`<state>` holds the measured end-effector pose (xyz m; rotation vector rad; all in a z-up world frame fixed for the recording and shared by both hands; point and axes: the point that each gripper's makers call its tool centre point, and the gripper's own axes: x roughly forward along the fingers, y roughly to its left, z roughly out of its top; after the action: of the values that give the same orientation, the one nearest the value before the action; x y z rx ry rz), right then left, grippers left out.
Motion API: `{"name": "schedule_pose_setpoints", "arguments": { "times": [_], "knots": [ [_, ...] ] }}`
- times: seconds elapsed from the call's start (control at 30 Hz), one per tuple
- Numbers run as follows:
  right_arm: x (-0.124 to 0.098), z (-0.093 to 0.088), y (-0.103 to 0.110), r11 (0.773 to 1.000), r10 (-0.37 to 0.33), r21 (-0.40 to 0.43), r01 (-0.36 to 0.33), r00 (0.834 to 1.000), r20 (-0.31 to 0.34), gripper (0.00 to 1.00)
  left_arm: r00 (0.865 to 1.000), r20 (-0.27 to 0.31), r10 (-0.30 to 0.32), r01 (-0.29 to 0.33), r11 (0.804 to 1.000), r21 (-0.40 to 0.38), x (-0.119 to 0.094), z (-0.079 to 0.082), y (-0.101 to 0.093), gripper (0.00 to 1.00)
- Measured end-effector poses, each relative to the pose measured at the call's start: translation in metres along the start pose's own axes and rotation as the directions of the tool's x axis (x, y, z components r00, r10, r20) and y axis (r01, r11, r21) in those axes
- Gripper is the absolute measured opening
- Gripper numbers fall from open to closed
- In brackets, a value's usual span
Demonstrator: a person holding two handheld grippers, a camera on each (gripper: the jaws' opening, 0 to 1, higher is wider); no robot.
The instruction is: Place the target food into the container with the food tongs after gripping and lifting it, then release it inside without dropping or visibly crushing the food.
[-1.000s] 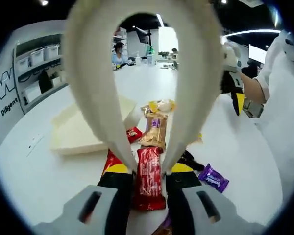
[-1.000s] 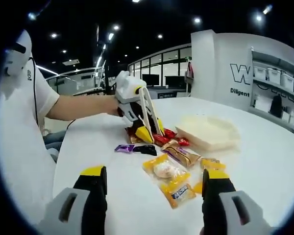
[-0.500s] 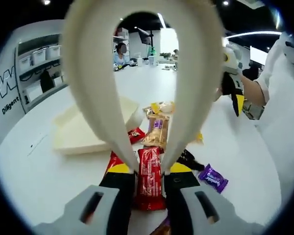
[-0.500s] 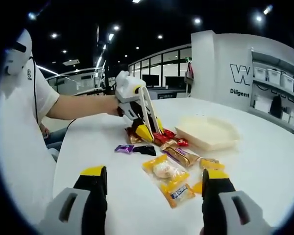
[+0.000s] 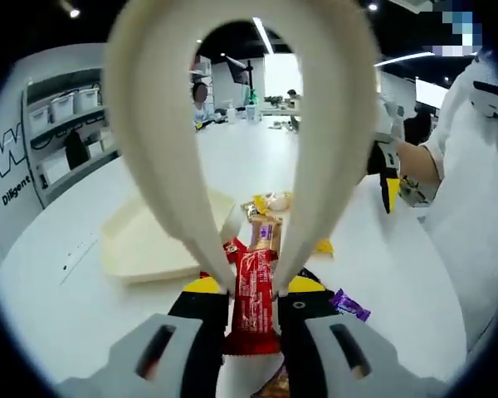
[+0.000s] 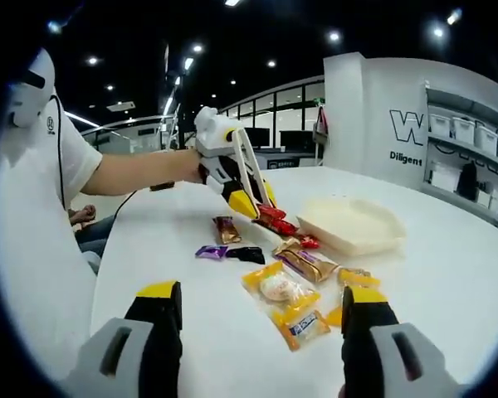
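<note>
Left tool (image 5: 251,292): jaws closing on the cream food tongs (image 5: 241,141), whose two blades are pinching a red-wrapped snack bar (image 5: 254,300) at lower centre of the left gripper view. In the right gripper view the same left tool (image 6: 247,196) is sitting at upper centre, held by a person's hand (image 6: 191,170), with the red-wrapped snack bar (image 6: 274,222) hanging at the tong tips clear of the bench surface.

Right tool (image 6: 261,319): jaws standing wide apart at the bottom of the right gripper view, gripping nothing. In the left gripper view the right tool (image 5: 388,162) is appearing at right of centre.

Container (image 6: 353,224): a shallow cream tray resting on the white bench (image 6: 448,282), right of centre in the right gripper view, just beside the red bar; in the left gripper view the container (image 5: 141,245) is lying left of centre, behind the left tong blade.

Loose items lying on the bench, right gripper view: a brown wrapped sweet (image 6: 226,229); a purple wrapped sweet (image 6: 209,251); a black wrapped sweet (image 6: 247,254); a yellow-edged clear packet holding a pale round cake (image 6: 287,305); a gold and purple bar (image 6: 307,265); a small red packet (image 6: 308,242) near the tray.

Left gripper view, further: the purple sweet (image 5: 349,305) lying at lower right; a person's white sleeve (image 5: 461,207) occupying the right edge.
</note>
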<state>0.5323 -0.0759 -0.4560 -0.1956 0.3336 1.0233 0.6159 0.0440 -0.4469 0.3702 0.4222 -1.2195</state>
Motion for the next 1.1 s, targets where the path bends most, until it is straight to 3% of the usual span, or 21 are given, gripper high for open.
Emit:
{"name": "schedule_pose_setpoints", "arguments": {
  "times": [0.5,1.1],
  "knots": [
    [-0.002,0.0,0.001,1.0,-0.002,-0.003,0.002,1.0,0.001,0.78,0.999,0.028,0.023,-0.025,0.997,0.072,-0.011,0.046,0.027,0.22],
    [-0.003,-0.001,-0.001,1.0,-0.008,0.002,0.008,1.0,-0.004,0.78,0.998,0.055,0.018,-0.025,0.991,0.133,0.017,0.096,0.074,0.22]
  ]
}}
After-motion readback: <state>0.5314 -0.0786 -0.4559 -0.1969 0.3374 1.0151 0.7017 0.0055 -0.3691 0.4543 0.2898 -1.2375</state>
